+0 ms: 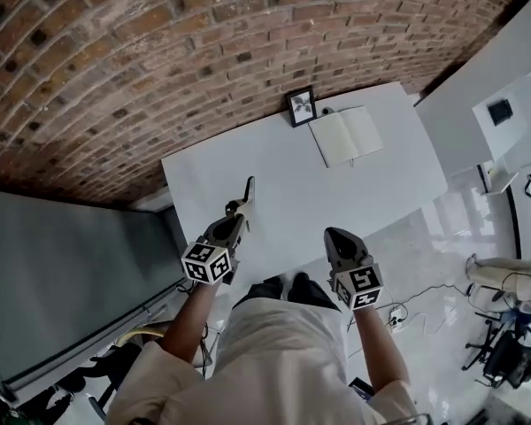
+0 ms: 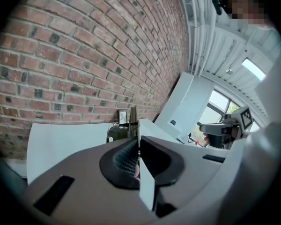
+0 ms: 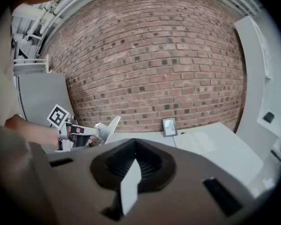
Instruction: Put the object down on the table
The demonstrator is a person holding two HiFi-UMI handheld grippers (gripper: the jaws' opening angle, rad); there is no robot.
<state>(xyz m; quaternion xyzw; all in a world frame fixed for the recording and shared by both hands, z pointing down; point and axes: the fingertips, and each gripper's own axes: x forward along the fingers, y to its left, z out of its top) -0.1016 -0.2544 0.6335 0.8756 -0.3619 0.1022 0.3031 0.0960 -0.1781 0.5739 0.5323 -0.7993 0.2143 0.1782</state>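
My left gripper (image 1: 249,185) hangs over the front left part of the white table (image 1: 363,193). Its thin metal jaws are pressed flat together, and I see nothing between them. In the left gripper view they show as one narrow blade (image 2: 133,115) pointing at the brick wall. The right gripper view catches it from the side (image 3: 112,124), with a hand behind it. My right gripper (image 1: 331,234) is held just off the table's front edge, above the person's lap. It looks like a single dark wedge with no gap. I cannot make out any separate held object.
A small framed picture (image 1: 301,106) stands at the table's back edge against the brick wall (image 1: 159,51). An open notebook (image 1: 347,136) lies beside it to the right. A grey panel (image 1: 62,273) stands on the left. Chairs and cables (image 1: 504,343) clutter the floor on the right.
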